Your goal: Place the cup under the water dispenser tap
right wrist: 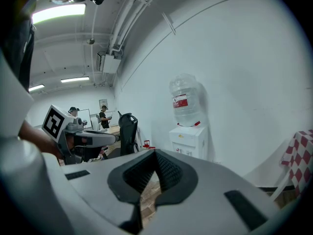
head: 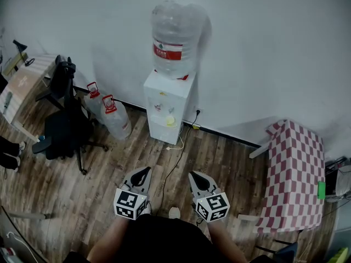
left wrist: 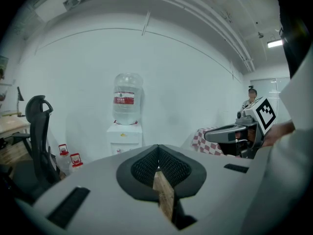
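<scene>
Head view: the left tool (head: 143,170) and right tool (head: 193,175) hang low over the floor. Both are pressed together and empty, well apart from the dispenser (head: 167,106). A small yellowish thing (head: 170,120) sits at its tap recess, and a green thing (head: 321,189) lies on the checkered desk (head: 293,163). Either could be the cup, but both are too small to tell. The scene fits a cup waiting to be fetched or one already under the tap. The bottle (head: 175,37) on top looks clear, its level unreadable. Two spare bottles (head: 109,111) stand beside the dispenser.

Left gripper view: the jaws meet, with only floor behind them.

Right gripper view: the jaws are likewise together and hold nothing.
</scene>
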{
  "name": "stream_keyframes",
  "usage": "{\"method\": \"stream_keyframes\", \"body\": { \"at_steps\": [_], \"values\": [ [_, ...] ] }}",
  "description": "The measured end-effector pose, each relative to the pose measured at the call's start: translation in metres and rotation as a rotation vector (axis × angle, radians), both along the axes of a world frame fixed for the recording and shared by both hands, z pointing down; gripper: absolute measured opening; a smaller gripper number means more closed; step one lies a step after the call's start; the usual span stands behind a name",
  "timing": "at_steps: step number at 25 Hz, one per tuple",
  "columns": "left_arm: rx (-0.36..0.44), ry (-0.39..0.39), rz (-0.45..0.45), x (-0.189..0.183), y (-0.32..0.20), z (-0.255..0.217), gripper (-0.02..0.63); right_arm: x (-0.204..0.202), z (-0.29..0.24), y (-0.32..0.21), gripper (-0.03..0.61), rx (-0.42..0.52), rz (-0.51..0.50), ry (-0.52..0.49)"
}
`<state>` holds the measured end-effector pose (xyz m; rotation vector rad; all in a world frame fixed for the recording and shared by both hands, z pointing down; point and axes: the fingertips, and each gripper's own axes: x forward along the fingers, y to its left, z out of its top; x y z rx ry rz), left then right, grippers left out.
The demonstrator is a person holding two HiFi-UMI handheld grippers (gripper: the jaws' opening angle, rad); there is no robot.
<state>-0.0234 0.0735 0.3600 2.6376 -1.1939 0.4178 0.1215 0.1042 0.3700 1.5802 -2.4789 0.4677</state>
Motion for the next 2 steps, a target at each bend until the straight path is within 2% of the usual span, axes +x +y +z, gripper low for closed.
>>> {"method": "stream_keyframes", "body": {
  "at_steps": [2],
  "values": [
    [0.005,-0.002,0.0,0.0012,-0.0023,-0.0012,0.014,-0.0001,-0.0015,-0.0022,0.021,0.004,0.001,0.001]
  ]
}}
